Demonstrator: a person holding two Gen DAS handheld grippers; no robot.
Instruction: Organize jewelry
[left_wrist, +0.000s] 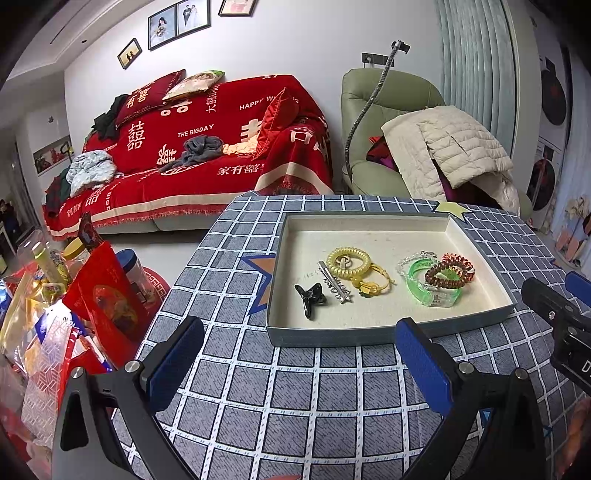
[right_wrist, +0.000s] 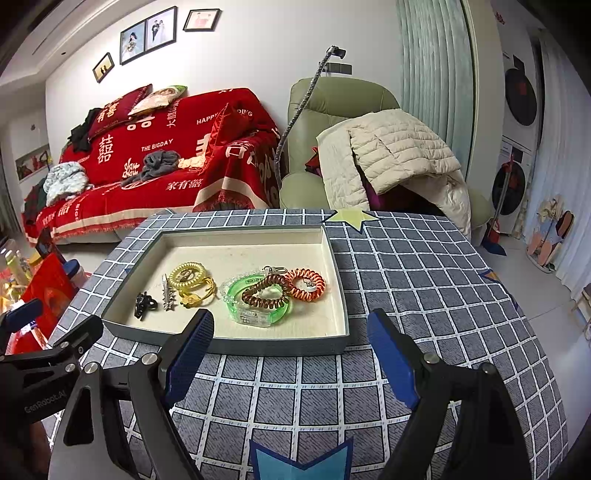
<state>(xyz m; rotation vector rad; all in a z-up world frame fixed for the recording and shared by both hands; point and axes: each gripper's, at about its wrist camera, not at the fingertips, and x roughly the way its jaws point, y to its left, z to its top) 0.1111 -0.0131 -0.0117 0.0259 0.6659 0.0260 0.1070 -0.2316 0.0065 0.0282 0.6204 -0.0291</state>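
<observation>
Hair ties, clips and bracelets are gathered in the tray (right_wrist: 229, 341) on the counter (right_wrist: 424, 280). The left gripper (left_wrist: 299, 362) and right gripper (right_wrist: 290, 354) are held apart, empty, before it.

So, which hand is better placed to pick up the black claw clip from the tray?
The left. Its gripper stands open before the tray's left end, where the black claw clip lies. The right gripper faces the tray's right part.
</observation>
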